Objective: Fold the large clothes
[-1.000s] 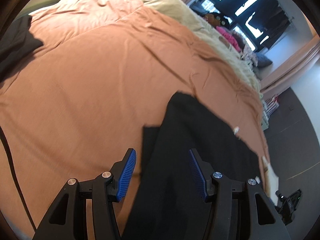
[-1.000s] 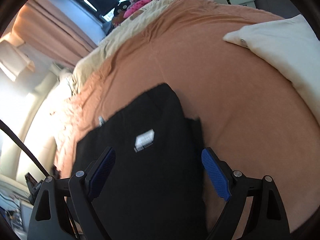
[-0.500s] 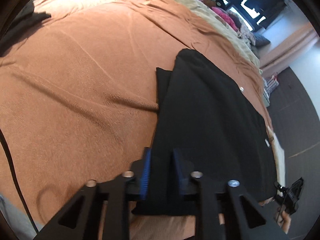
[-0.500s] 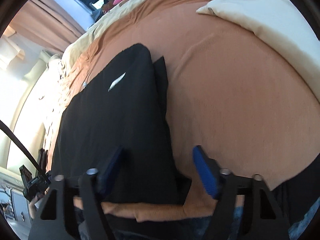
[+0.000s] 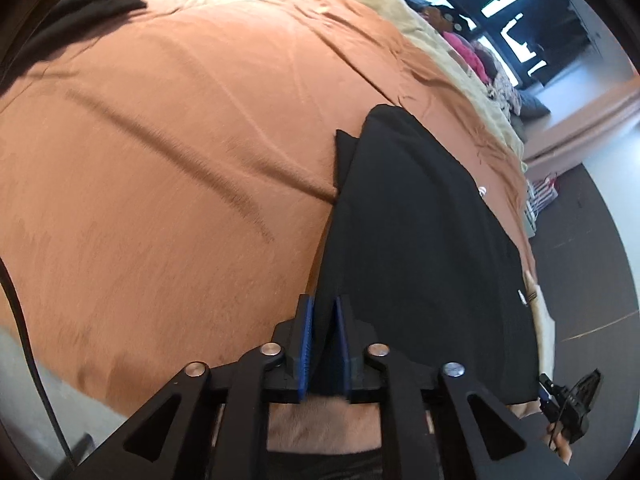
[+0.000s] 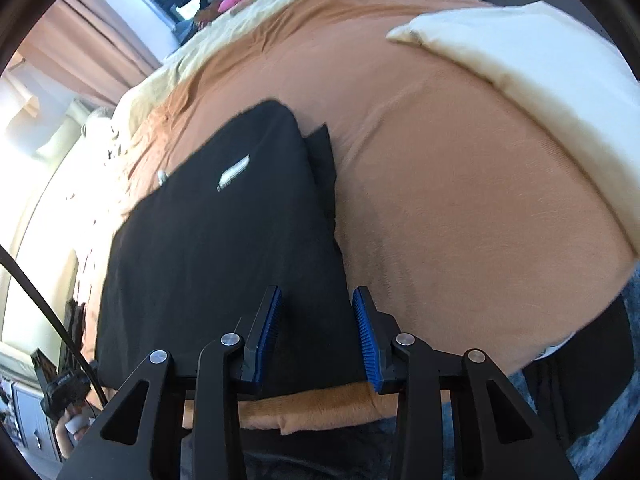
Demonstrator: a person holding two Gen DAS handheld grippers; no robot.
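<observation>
A black garment [image 5: 420, 240] lies folded on the orange bedspread [image 5: 180, 160], with a white label showing on top in the right wrist view [image 6: 234, 170]. My left gripper [image 5: 323, 312] is shut on the near left corner of the black garment. My right gripper [image 6: 316, 304] is partly closed around the garment's [image 6: 220, 260] near right corner; its blue pads [image 6: 366, 336] stand on either side of the cloth with a gap between them.
A cream pillow [image 6: 540, 88] lies at the right on the bedspread [image 6: 460, 200]. Another dark garment [image 5: 60, 28] lies at the far left of the bed. A beige blanket [image 5: 420, 28] and pink clothes [image 5: 468, 48] sit at the far side. The bed's near edge is just below the grippers.
Both grippers came down to the near edge of the black garment. The left closed on its corner. The right narrowed around the other corner.
</observation>
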